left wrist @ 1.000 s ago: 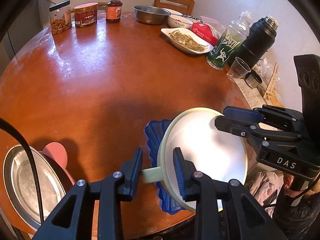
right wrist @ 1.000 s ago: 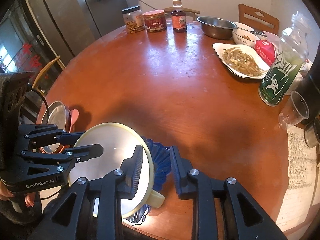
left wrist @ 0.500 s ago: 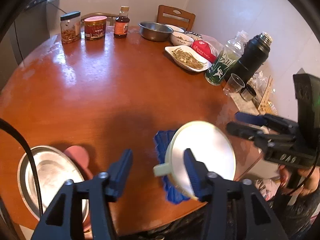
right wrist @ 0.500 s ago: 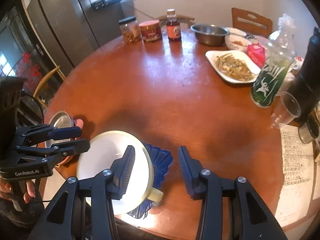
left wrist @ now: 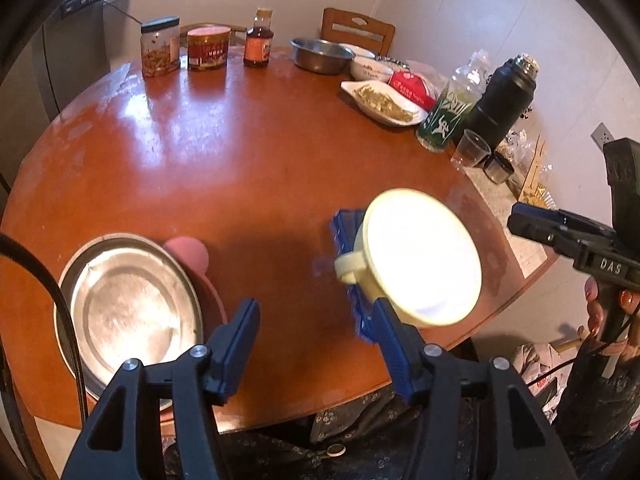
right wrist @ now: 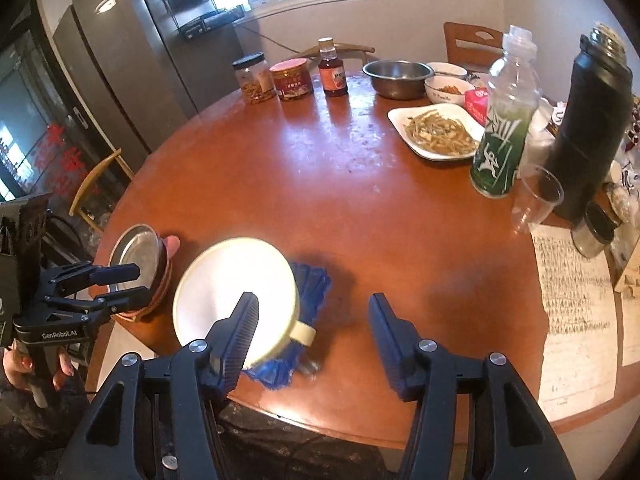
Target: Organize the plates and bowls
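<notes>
A cream bowl with a small handle tab rests on a blue ridged plate near the round table's front edge. It also shows in the right wrist view as the cream bowl on the blue plate. My left gripper hangs open above and just left of the bowl, touching nothing. My right gripper hovers over the bowl's right side, its jaws opening, pads off the bowl. A steel plate lies on a pink dish at the front left.
At the far side stand jars, a sauce bottle and a steel bowl. To the right are a white dish of food, a green bottle, a black flask, a plastic cup and paper sheets.
Both grippers were closed at the cream bowl's rim. They have opened, let it go and drawn back and upward. The bowl stays on the blue plate.
</notes>
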Motion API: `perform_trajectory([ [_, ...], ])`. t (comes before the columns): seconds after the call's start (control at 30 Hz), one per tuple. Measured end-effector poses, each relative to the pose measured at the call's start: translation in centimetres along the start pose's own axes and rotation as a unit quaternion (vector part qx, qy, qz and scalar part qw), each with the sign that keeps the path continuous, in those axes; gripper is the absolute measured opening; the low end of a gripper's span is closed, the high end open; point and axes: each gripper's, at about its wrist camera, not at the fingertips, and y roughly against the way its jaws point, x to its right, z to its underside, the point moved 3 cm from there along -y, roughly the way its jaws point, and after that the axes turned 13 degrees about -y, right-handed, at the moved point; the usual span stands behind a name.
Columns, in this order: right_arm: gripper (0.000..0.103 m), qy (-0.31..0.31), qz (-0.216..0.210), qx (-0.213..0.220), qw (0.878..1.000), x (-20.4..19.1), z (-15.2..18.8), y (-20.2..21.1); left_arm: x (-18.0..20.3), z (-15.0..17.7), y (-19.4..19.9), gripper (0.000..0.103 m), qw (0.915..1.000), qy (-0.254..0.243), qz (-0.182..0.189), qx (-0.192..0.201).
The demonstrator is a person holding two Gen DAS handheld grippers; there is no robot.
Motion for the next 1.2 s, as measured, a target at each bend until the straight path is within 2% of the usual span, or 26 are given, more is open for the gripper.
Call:
perform_trajectory([
  [0.27, 0.058, -0.013, 0.000, -0.016, 1.000, 1.8, -0.3, -1.9, 0.9, 0.9, -2.6, 0.058, 0.9995, 0.001, 0.009, -0.029],
  [0.67, 0.058, -0.024, -0.026, -0.066, 0.997, 2.8, -1.8, -6.2, 0.7, 0.8, -4.7, 0.058, 0.9987, 0.017, 0.018, -0.044],
  [1.0, 0.058, 0.005, -0.031, -0.114, 0.993, 2.9, -2.1, -9.0, 0.7, 0.5, -5.7, 0.058, 0.9981, 0.016, 0.022, -0.055],
  [1.1, 0.055, 0.006, -0.033, -0.121, 0.992, 2.9, -2.1, -9.5, 0.6, 0.4, -6.0, 0.058, 0.9979, 0.018, 0.026, -0.057],
  [1.2, 0.046, 0.013, -0.036, -0.132, 0.990, 2.6, -2.0, -10.2, 0.7, 0.4, -6.3, 0.058, 0.9977, 0.015, 0.027, -0.060],
])
